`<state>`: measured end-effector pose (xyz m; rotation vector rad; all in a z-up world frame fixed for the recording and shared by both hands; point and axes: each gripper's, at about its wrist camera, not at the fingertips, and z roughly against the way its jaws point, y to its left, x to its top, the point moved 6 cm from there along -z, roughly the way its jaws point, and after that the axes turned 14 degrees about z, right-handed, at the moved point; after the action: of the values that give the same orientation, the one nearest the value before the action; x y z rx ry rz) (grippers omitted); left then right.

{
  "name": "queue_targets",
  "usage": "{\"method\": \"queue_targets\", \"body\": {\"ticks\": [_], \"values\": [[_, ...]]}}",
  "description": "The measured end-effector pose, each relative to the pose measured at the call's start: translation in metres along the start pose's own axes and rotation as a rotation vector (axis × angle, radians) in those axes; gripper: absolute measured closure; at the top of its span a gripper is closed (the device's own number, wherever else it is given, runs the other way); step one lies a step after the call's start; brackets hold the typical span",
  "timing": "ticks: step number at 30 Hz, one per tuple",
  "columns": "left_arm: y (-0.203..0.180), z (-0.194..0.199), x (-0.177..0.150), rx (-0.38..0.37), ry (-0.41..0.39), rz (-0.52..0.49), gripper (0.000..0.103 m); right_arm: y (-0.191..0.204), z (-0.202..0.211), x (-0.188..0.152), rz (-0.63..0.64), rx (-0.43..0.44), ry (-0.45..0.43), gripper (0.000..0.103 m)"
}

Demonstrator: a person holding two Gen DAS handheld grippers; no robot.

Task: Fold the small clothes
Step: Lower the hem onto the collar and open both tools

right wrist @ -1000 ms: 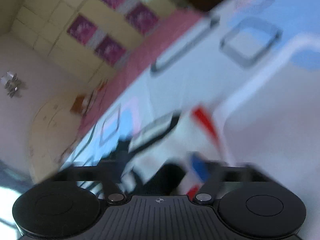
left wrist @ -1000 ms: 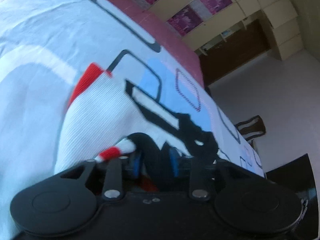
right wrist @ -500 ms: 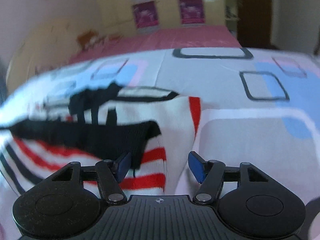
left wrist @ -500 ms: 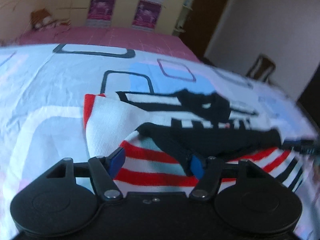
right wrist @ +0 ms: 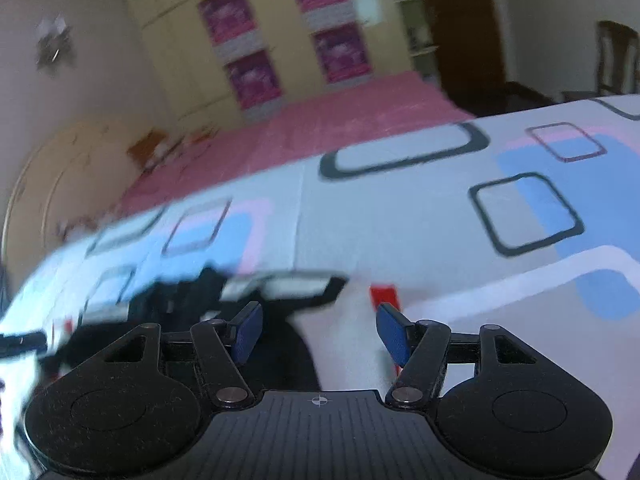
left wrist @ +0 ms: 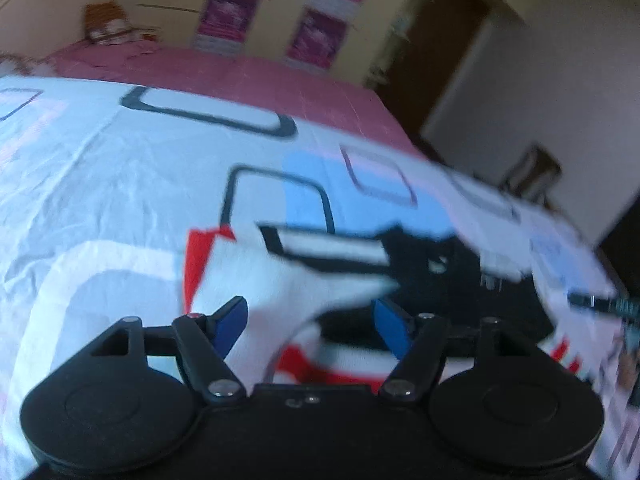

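A small white garment (left wrist: 256,280) with red and black stripes and a black part lies folded on the patterned bedsheet (left wrist: 120,184). My left gripper (left wrist: 310,322) is open and empty, just above the garment's near edge. In the right wrist view the same garment (right wrist: 340,320) lies under my right gripper (right wrist: 318,330), which is open and empty too. The right gripper's tip shows at the far right of the left wrist view (left wrist: 600,304). Both views are blurred.
A pink bedcover (left wrist: 248,80) lies beyond the sheet. Yellow cabinets with purple posters (right wrist: 288,40) line the far wall. A dark doorway (right wrist: 460,20) and a wooden chair (left wrist: 532,172) stand to the right of the bed.
Both grippers let go of the garment, opened wide and pulled back and up from it. The garment now lies folded on the sheet.
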<state>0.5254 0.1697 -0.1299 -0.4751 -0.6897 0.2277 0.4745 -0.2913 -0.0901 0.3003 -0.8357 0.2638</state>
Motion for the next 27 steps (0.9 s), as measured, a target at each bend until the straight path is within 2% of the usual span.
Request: {"method": "queue_targets", "body": {"ticks": [2,5,6,7,9,10,11,12,13,17,19,22,25,26,27], "values": [[-0.009,-0.009,-0.006,0.019,0.024,-0.072,0.034,0.004,-0.010,-0.006,0.026,0.009,0.031,0.040],[-0.020,-0.026,-0.009,0.091,0.038,-0.160,0.036,0.014,-0.032,-0.011,0.055,0.015,0.080,0.040],[-0.023,-0.030,-0.010,0.116,0.043,-0.187,0.037,0.020,-0.038,-0.011,0.073,0.011,0.094,0.052],[-0.025,-0.034,-0.009,0.134,0.045,-0.210,0.039,0.024,-0.046,-0.013,0.094,0.016,0.117,0.058],[-0.030,-0.037,-0.010,0.165,0.047,-0.255,0.046,0.030,-0.053,-0.013,0.154,-0.012,0.135,0.061],[-0.030,-0.038,-0.009,0.173,0.042,-0.264,0.058,0.033,-0.055,-0.012,0.185,-0.022,0.141,0.065],[-0.031,-0.037,-0.008,0.175,0.023,-0.266,0.081,0.035,-0.056,-0.012,0.210,-0.030,0.144,0.071],[-0.028,-0.035,-0.006,0.174,-0.001,-0.262,0.094,0.037,-0.056,-0.011,0.233,-0.036,0.141,0.092],[-0.027,-0.034,-0.005,0.156,-0.011,-0.242,0.098,0.037,-0.056,-0.011,0.235,-0.030,0.141,0.095],[-0.030,-0.025,-0.007,0.135,-0.069,-0.220,0.098,0.035,-0.042,-0.003,0.220,-0.042,0.079,0.098],[-0.035,-0.011,0.000,0.112,-0.123,-0.202,0.098,0.035,-0.029,0.004,0.222,-0.060,0.019,0.101],[-0.037,-0.007,0.013,0.080,-0.153,-0.163,0.098,0.031,-0.022,0.015,0.190,-0.069,-0.033,0.101],[-0.026,-0.037,0.015,0.143,-0.093,-0.150,0.098,0.022,-0.050,0.005,0.166,-0.102,0.049,0.101],[-0.020,-0.047,0.012,0.154,-0.065,-0.132,0.098,0.019,-0.062,-0.002,0.147,-0.112,0.088,0.101],[-0.015,-0.050,0.009,0.143,-0.076,-0.111,0.098,0.015,-0.069,-0.008,0.124,-0.115,0.089,0.101]]}}
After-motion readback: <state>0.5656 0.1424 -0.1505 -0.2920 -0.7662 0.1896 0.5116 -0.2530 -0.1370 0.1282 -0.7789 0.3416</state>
